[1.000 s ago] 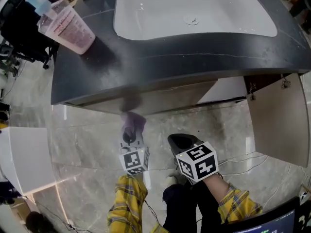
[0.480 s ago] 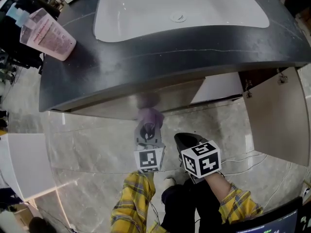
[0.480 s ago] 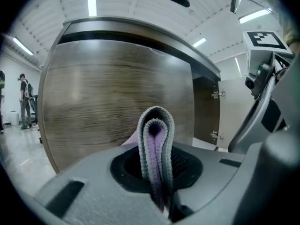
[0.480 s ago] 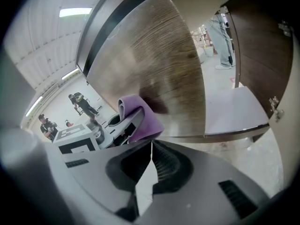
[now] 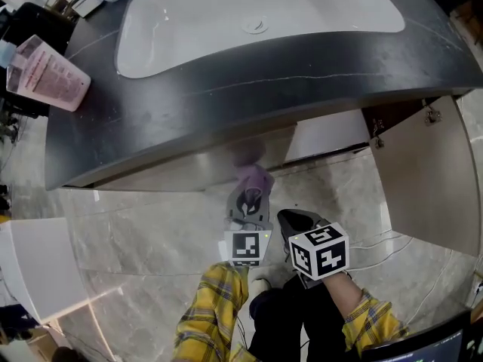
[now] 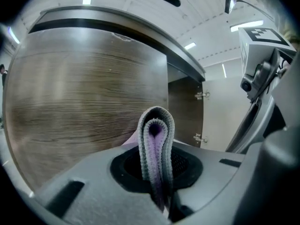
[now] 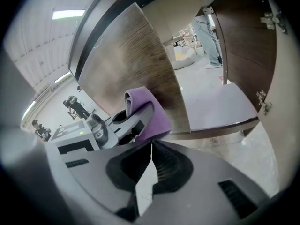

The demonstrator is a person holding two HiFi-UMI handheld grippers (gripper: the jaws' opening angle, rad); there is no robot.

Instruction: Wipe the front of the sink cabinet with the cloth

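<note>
Sliding rightward along the sink cabinet (image 5: 173, 172) since a second ago, the left gripper (image 5: 249, 202) now sits closer to the right edge of the closed front panel (image 6: 84, 93). Nearest, yellow plaid sleeves (image 5: 207, 308) lead to both tools. The right gripper (image 5: 293, 221) hangs in front of the cabinet, just right of the left one, its jaws closed together on nothing. The left gripper is clamped on a folded purple cloth (image 5: 254, 179), whose rounded fold appears pressed to the wood-grain panel below the cabinet's top edge. At the cabinet's right end a door (image 5: 423, 179) stands open. On top of the cabinet the dark worktop (image 5: 264, 89) holds a white sink (image 5: 256, 13), and a pink cup (image 5: 47, 74) stands at its far left end.
</note>
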